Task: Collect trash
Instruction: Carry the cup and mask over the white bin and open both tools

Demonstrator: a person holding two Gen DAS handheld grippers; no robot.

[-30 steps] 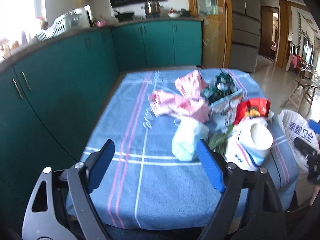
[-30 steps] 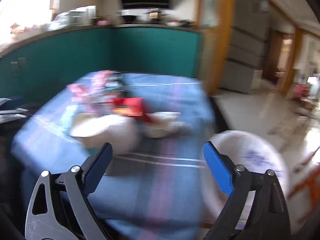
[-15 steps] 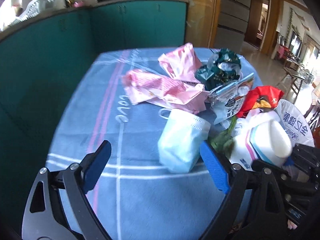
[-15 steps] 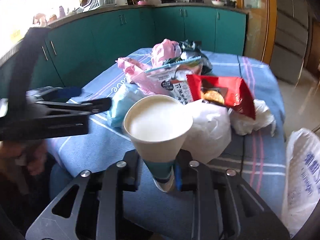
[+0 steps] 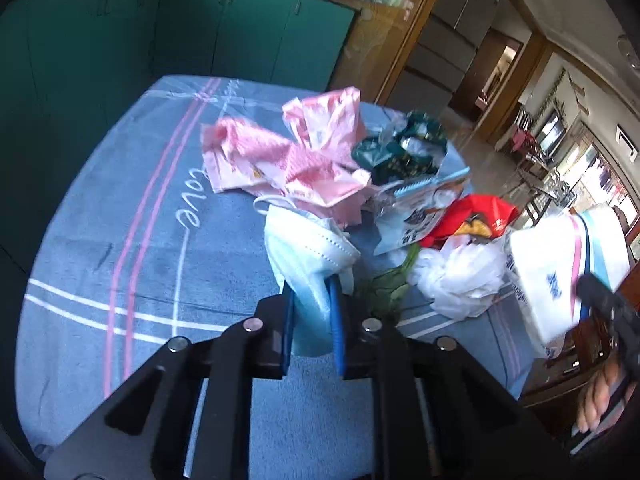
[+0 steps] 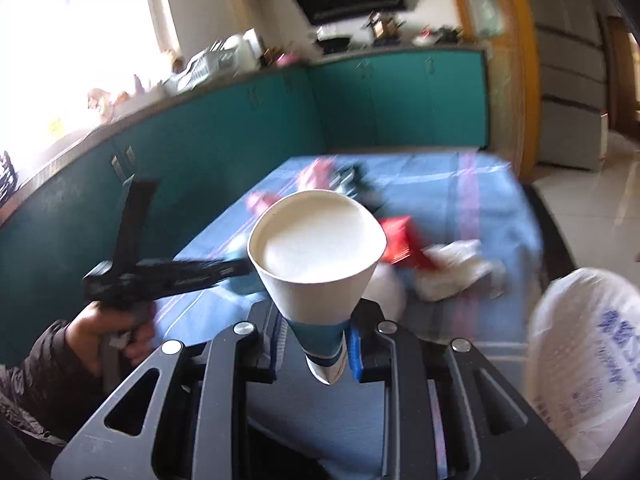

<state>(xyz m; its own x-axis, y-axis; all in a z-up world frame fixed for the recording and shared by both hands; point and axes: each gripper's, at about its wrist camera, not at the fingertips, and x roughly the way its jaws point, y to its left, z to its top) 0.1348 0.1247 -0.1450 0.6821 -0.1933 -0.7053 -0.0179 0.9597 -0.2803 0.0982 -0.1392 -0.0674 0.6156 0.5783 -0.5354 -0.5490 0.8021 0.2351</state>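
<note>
- Left wrist view: a second ago the left gripper [image 5: 311, 320] stood wide apart above the cloth with nothing in it; now its blue pads are clamped together on the lower edge of the pale blue face mask [image 5: 310, 256], and the camera sits closer to the trash pile.
- Same view: the blue tablecloth [image 5: 120, 240] carries the stitched word "love" in white beside its pink stripes.
- Same view: behind the mask lie pink wrappers [image 5: 296, 156], a dark green wrapper [image 5: 404, 152], a white and blue snack packet [image 5: 416, 216] whose print is too small to read, a red packet [image 5: 480, 216] and a crumpled white plastic bag [image 5: 460, 276].
- Same view: the paper cup [image 5: 560, 264] appears at the right edge, its blue printing blurred.
- Right wrist view: a second ago the right gripper [image 6: 318, 348] was open and empty in a blurred picture; now it grips the narrow base of the white paper cup [image 6: 316, 252], held clear above the table, mouth towards the camera.
- Same view: a white bag [image 6: 588, 364] at the right shows blue characters too smeared to read.
- Same view: a sleeved hand [image 6: 104, 332] holds the other tool at the left.
</note>
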